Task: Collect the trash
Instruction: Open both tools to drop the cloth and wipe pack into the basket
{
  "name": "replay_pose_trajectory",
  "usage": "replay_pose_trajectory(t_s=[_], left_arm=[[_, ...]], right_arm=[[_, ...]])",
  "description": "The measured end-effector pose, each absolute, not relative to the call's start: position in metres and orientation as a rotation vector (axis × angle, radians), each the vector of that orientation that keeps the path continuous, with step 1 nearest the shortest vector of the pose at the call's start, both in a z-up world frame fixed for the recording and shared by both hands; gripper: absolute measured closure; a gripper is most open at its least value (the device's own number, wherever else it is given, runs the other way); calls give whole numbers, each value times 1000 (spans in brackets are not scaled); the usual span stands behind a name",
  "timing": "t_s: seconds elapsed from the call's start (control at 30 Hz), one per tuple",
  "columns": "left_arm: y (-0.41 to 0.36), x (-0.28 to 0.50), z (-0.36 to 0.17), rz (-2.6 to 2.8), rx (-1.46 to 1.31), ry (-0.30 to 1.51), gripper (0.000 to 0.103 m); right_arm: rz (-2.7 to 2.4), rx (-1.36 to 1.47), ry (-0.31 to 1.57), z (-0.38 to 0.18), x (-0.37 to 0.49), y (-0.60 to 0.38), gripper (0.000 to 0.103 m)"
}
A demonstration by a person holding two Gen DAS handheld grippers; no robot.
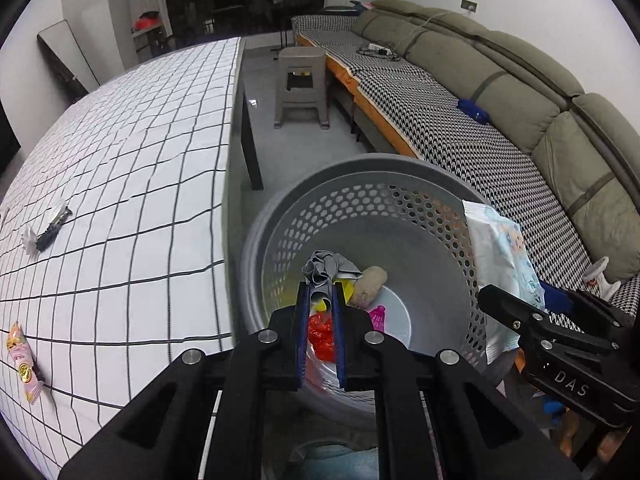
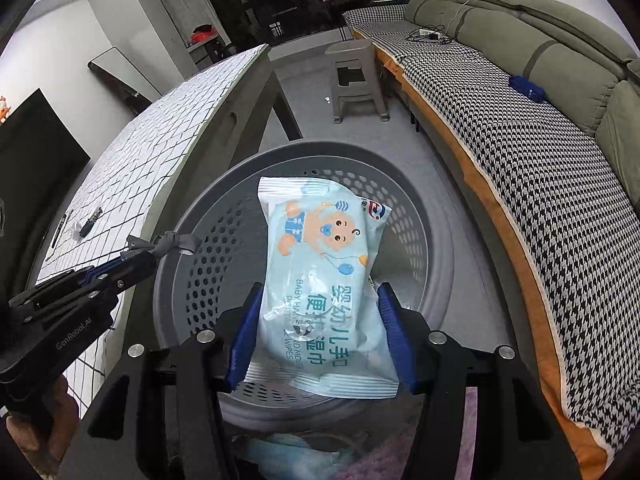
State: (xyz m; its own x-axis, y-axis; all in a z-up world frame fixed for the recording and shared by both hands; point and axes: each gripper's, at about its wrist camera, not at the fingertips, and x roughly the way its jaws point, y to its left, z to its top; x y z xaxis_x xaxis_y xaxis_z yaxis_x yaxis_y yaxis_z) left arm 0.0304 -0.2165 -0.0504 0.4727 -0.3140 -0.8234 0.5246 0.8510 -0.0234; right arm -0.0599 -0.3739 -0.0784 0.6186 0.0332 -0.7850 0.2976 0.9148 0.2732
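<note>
In the left wrist view, the left gripper (image 1: 320, 292) has its blue fingers (image 1: 303, 320) closed tight on a small grey knotted rag (image 1: 326, 270). The rag is held above the grey perforated basket (image 1: 360, 184), which stands on the floor between the bench (image 1: 120, 140) with the checked cloth and the sofa (image 1: 500, 92). Inside the basket lie a beige lump (image 1: 370, 284), a red piece (image 1: 320, 334) and a pink piece (image 1: 378, 316). On the bench remain a dark wrapper (image 1: 50, 232) and a pink snack packet (image 1: 23, 362). At the right, the right gripper (image 1: 520, 320) holds a pack of baby wipes (image 1: 500, 256) over the basket rim.

In the right wrist view, the right gripper (image 2: 320, 332) has its fingers (image 2: 244, 340) pressed on both sides of the pack of baby wipes (image 2: 320, 260), which hangs above the basket (image 2: 192, 248). At the left, the left gripper (image 2: 138, 256) holds the rag (image 2: 172, 242) over the basket rim, beside the bench (image 2: 160, 140).
</note>
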Motion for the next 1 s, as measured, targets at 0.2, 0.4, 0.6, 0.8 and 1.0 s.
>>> replay_pose_trajectory(t_s=[0.2, 0.4, 0.6, 0.8, 1.0], left_arm=[[-227, 30, -52, -523, 269, 954, 91], [-228, 30, -53, -520, 271, 960, 91], [-226, 30, -50, -513, 263, 963, 89], [-225, 29, -47, -508, 267, 955, 78], [-219, 24, -39, -497, 254, 916, 43]], right_arm=[[-158, 412, 892, -78, -59, -382, 48], [-154, 413, 885, -77, -59, -384, 48], [-150, 409, 864, -73, -63, -385, 46], [-156, 402, 822, -65, -69, -385, 28], [-160, 401, 823, -65, -72, -384, 27]])
